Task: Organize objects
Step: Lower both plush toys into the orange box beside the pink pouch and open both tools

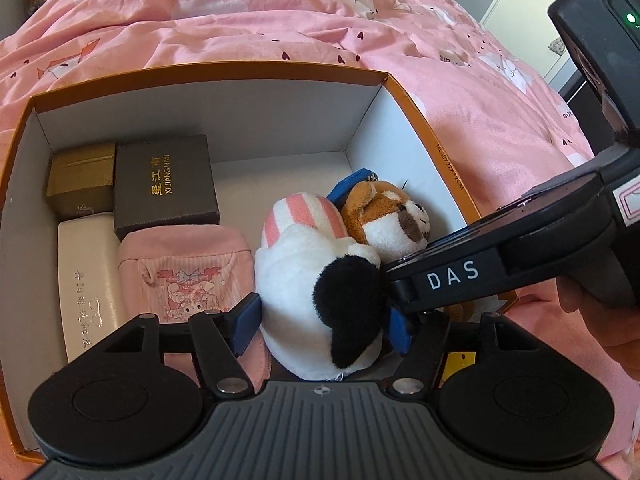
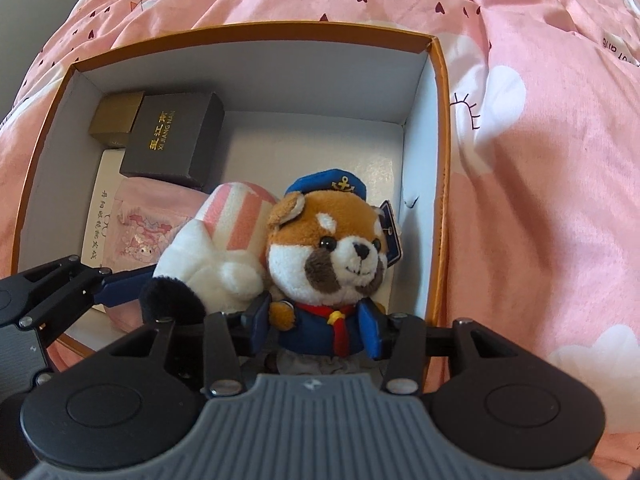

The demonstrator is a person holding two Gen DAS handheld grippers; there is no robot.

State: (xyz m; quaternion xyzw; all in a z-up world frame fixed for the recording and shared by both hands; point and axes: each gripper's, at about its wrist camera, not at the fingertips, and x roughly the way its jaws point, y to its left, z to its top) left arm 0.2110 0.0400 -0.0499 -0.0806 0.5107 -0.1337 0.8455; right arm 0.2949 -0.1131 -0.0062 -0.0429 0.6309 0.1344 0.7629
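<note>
Sitting on a pink bedspread (image 1: 248, 28) is an orange-edged cardboard box (image 1: 404, 92) with white inside walls, open on top. Far left corner inside: small gold box (image 1: 80, 178), just beside it on the right a dark brown box (image 1: 164, 184) with gold lettering. Near those, along the left wall, a white glasses case (image 1: 86, 276), and right of that a folded pink cloth (image 1: 180, 268) with a cartoon print, touching the brown box's near edge. Middle of the box: white plush toy (image 1: 304, 280) with a pink-striped part and a black ear, lying on the floor of the box. Left gripper (image 1: 320, 328) straddles it, blue fingers (image 1: 246, 326) spread wide on either side, the left finger clearly off the plush; right finger mostly hidden, so contact there can't be told, no squeeze visible. Right of the white plush, touching it, is a red panda plush (image 2: 324, 248) in a blue sailor cap and blue jacket with a red scarf, upright near the box's right wall. Right gripper (image 2: 316, 328) has its blue fingers (image 2: 370, 330) on both sides of the panda's jacket, partly open, pads against the body, holding it. No earlier view given.
</note>
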